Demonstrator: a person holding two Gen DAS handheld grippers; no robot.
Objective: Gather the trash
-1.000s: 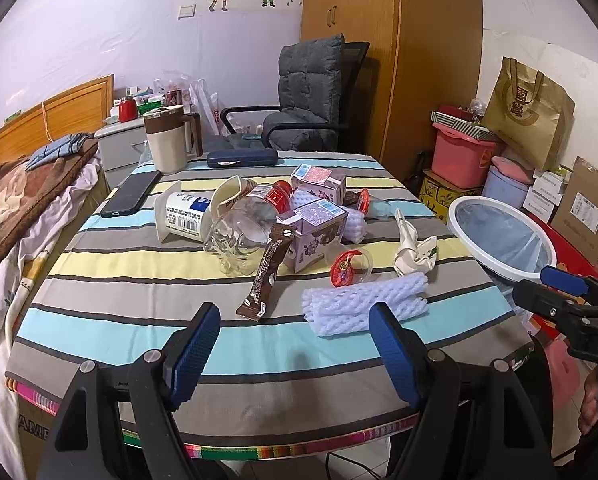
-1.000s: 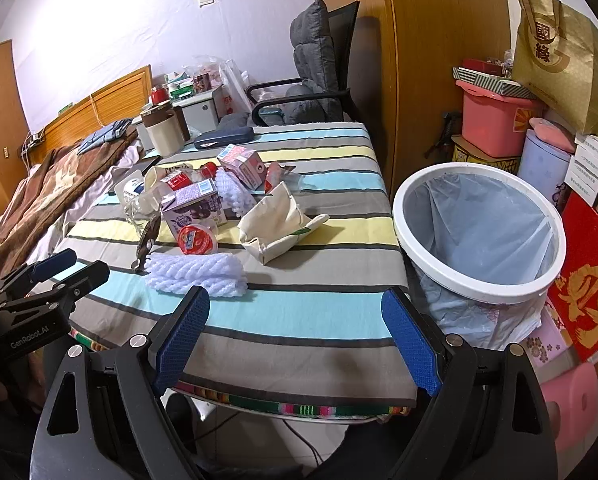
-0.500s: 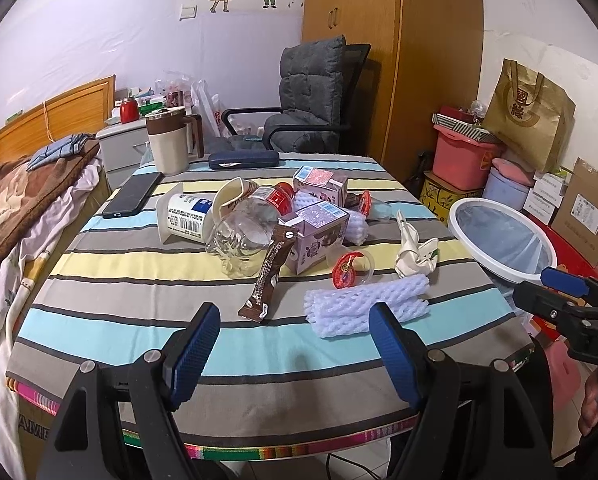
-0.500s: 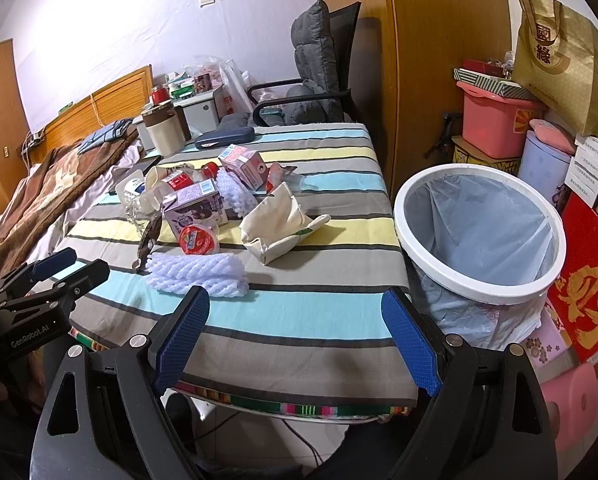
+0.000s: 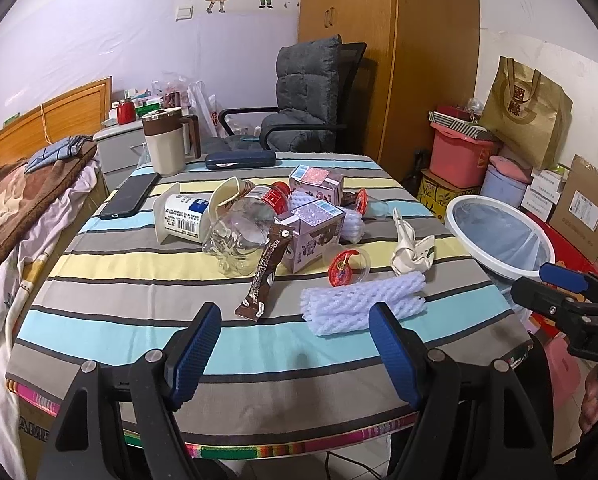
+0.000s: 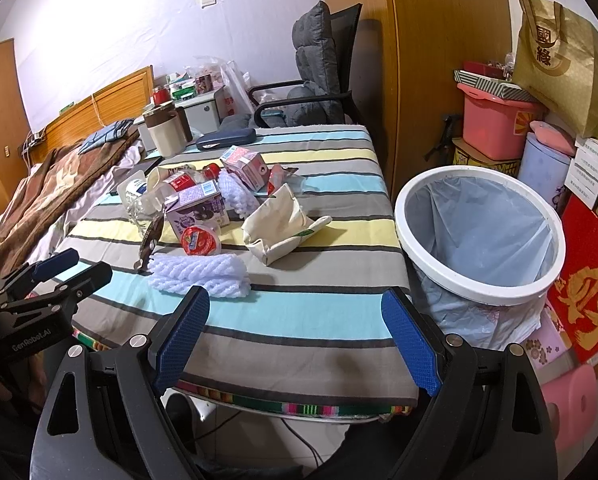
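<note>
Trash lies in a heap on the striped table (image 5: 131, 332): a white foam net (image 5: 363, 302) (image 6: 198, 274), a brown wrapper (image 5: 266, 276), a clear bottle (image 5: 245, 230), purple cartons (image 5: 314, 236) (image 6: 197, 208), a red-lidded cup (image 5: 345, 266) (image 6: 199, 240), a crumpled cream bag (image 5: 413, 246) (image 6: 285, 224). A white bin (image 6: 481, 236) (image 5: 499, 236) with a liner stands right of the table. My left gripper (image 5: 295, 354) hangs open over the near table edge, short of the foam net. My right gripper (image 6: 295, 334) is open too, over the table's front right.
A beige jug (image 5: 165, 146), a dark case (image 5: 241, 159) and a phone (image 5: 131, 195) sit at the table's far side. A grey chair (image 5: 303, 100) and wardrobe (image 5: 391, 60) stand behind. A bed (image 5: 15, 208) is left; boxes and a pink tub (image 6: 495, 124) crowd the right.
Both grippers have barely shifted; the left view has crept slightly toward the table. Both stay open and nothing on the table has moved.
</note>
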